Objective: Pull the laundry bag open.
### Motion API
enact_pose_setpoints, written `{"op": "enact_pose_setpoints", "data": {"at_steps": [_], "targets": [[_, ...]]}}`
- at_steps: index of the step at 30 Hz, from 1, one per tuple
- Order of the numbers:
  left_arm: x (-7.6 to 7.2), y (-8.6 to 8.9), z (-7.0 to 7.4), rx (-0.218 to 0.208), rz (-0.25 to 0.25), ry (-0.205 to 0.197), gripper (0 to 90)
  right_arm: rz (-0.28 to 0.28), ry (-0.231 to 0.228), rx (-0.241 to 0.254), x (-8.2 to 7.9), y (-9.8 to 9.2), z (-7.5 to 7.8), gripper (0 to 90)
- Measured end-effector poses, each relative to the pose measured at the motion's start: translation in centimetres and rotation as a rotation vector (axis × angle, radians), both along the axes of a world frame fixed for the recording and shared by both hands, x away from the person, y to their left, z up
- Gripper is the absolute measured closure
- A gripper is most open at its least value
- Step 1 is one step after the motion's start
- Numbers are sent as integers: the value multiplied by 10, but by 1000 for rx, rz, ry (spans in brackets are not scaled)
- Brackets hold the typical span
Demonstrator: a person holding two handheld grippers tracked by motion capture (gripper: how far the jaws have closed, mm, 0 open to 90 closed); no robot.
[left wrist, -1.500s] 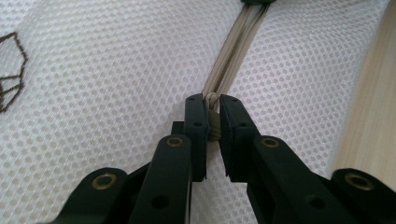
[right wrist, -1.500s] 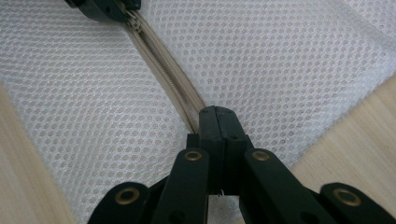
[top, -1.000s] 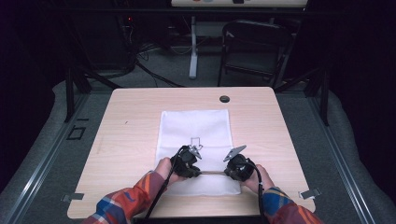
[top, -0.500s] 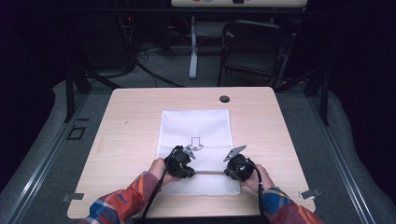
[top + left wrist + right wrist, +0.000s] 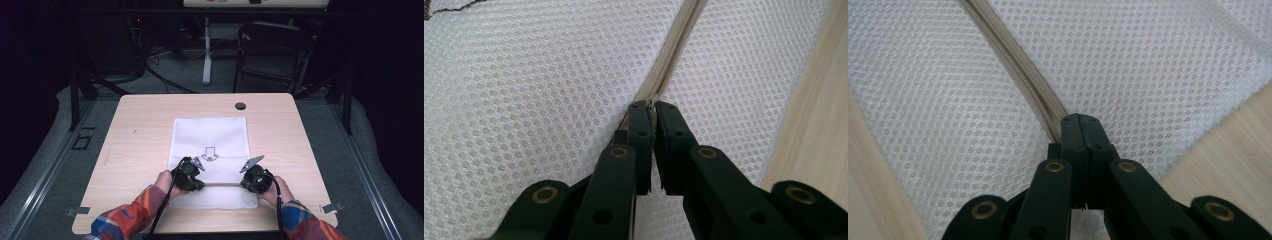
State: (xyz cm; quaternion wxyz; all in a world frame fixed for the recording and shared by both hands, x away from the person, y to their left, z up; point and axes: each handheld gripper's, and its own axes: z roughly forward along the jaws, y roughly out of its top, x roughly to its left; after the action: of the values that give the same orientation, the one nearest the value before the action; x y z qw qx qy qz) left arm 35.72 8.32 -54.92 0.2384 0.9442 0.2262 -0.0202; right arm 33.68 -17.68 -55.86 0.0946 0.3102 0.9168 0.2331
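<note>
A white mesh bag (image 5: 210,135) with a black arrow print lies flat on the wooden table (image 5: 140,130). A beige zipper (image 5: 222,184) crosses it near the front edge. My left gripper (image 5: 198,185) points down at the zipper's left part. Its jaws have just been closing and now pinch the zipper (image 5: 679,45) at the left gripper's (image 5: 654,105) tips. My right gripper (image 5: 250,186) sits at the right end of the same line. There the right gripper (image 5: 1079,117) is shut on the zipper (image 5: 1013,55), with mesh on both sides.
A round dark grommet (image 5: 240,106) sits near the table's far edge. Bare wood surrounds the bag on the left, right and far sides. Behind the table stand a folding chair (image 5: 272,50) and cables on the floor.
My left gripper has slid a little to the left along the zipper, which widens the gap between the two grippers. The right gripper has stayed put.
</note>
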Motion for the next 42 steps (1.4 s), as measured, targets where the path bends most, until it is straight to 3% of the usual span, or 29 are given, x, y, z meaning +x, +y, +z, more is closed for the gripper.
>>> {"op": "enact_pose_setpoints", "data": {"at_steps": [21,42], "targets": [[-1,13,1,5,30,15,868,-3,-22,-13,0,0,0,900],[-4,39,6,-6,91,23,868,-11,-22,-11,1,-2,0,900]]}}
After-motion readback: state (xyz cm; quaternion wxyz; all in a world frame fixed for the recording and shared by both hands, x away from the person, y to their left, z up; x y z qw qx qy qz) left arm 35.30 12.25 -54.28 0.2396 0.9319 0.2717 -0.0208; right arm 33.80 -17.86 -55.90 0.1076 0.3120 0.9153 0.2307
